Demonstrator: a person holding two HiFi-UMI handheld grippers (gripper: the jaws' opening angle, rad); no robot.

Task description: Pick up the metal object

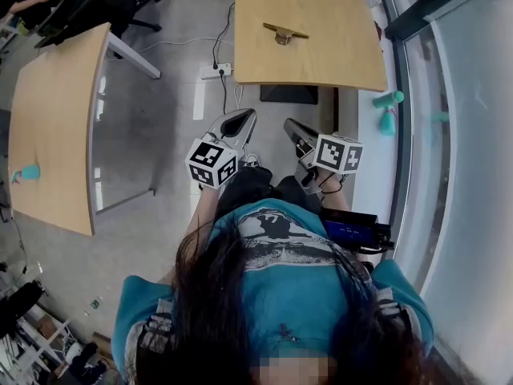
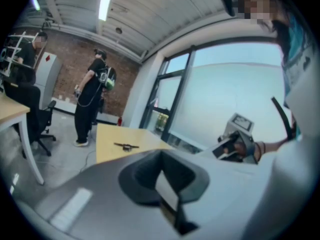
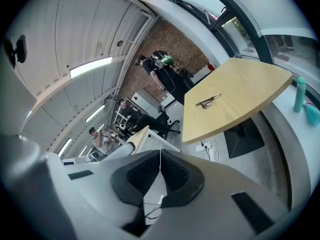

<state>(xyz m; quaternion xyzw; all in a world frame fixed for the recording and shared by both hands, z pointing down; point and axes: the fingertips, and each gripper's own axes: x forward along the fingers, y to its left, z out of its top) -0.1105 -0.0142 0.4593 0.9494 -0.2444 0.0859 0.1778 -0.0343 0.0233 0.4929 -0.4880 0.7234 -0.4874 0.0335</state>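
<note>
The metal object (image 1: 284,33) is a flat brass-coloured bar with a round knob, lying on the far wooden table (image 1: 321,54). It also shows small in the left gripper view (image 2: 126,146) and the right gripper view (image 3: 208,101). Both grippers are held in the air in front of the person's body, well short of that table. The left gripper (image 1: 244,115) has its jaws together with nothing between them (image 2: 161,156). The right gripper (image 1: 290,125) is likewise shut and empty (image 3: 160,155). Both point toward the table.
A second wooden table (image 1: 56,119) stands at the left with a small teal item (image 1: 28,172) on it. A power strip (image 1: 216,70) and cables lie on the floor. A teal bottle (image 1: 387,99) stands on the window ledge at the right. A person in black (image 2: 92,99) stands beyond the table.
</note>
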